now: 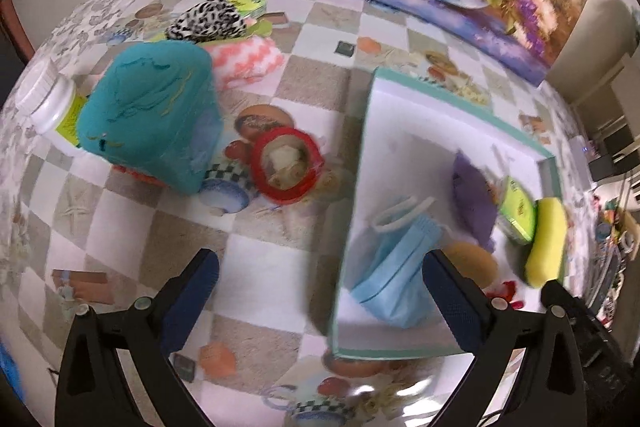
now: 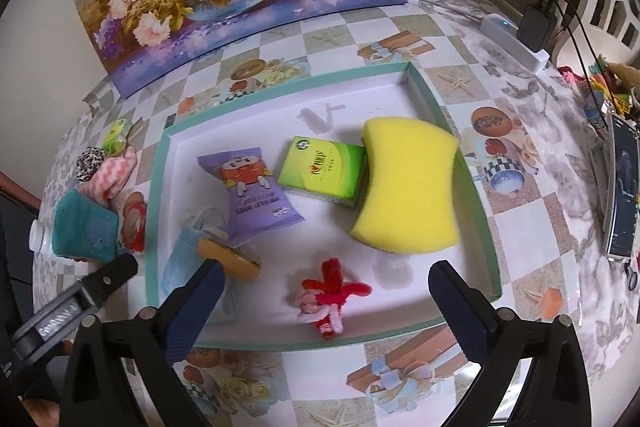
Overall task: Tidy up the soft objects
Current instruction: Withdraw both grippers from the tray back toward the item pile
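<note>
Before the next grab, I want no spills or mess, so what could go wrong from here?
1. The yellow foam sponge leans partly on the green tissue pack near the mint-green tray wall; a nudge might tip it out.
2. The teal plush cloth sits against the white-capped bottle; pulling it could topple the bottle.
3. The open left gripper straddles the tray's edge and may catch it.
</note>
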`<state>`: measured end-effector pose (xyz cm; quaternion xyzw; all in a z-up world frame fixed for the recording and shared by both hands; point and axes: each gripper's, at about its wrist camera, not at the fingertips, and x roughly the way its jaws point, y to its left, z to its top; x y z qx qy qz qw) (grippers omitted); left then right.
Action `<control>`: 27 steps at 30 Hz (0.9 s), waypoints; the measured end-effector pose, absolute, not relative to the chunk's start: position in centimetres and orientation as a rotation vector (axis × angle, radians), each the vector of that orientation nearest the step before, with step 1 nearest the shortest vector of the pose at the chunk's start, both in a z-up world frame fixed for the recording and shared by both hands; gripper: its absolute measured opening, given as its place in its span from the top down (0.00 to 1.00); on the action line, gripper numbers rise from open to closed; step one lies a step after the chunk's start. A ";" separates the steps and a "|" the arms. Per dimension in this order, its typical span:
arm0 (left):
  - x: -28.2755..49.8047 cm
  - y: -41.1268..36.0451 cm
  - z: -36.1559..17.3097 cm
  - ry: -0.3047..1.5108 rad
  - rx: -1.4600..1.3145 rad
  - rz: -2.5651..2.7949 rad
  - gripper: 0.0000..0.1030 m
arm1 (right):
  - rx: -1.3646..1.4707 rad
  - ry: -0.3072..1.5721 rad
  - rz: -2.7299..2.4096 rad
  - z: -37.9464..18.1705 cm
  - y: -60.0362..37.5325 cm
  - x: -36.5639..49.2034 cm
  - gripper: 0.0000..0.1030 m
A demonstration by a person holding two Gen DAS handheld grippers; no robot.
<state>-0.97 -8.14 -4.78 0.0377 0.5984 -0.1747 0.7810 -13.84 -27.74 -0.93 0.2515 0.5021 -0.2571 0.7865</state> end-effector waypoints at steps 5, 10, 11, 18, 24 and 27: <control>-0.4 -6.3 -4.4 1.320 0.054 -0.344 0.02 | 0.449 1.079 -0.479 -0.3 -25.0 -12.1 0.00; 0.3 -3.4 -3.6 1.317 -0.001 -0.298 0.02 | 0.472 1.051 -0.404 0.0 -23.1 -10.9 0.00; 0.4 -2.6 -3.4 1.311 -0.015 -0.286 0.02 | 0.472 1.046 -0.388 0.0 -22.7 -10.6 0.00; 2.2 2.0 -3.3 1.289 -0.079 -0.137 0.02 | 0.384 1.079 -0.298 -0.5 -19.2 -8.4 0.00; 3.4 5.4 -4.0 1.306 -0.174 -0.047 0.02 | 0.370 1.079 -0.230 -1.0 -17.2 -6.6 0.00; 3.9 6.6 -4.0 1.304 -0.201 -0.010 0.02 | 0.347 1.073 -0.193 -1.0 -15.9 -5.6 0.00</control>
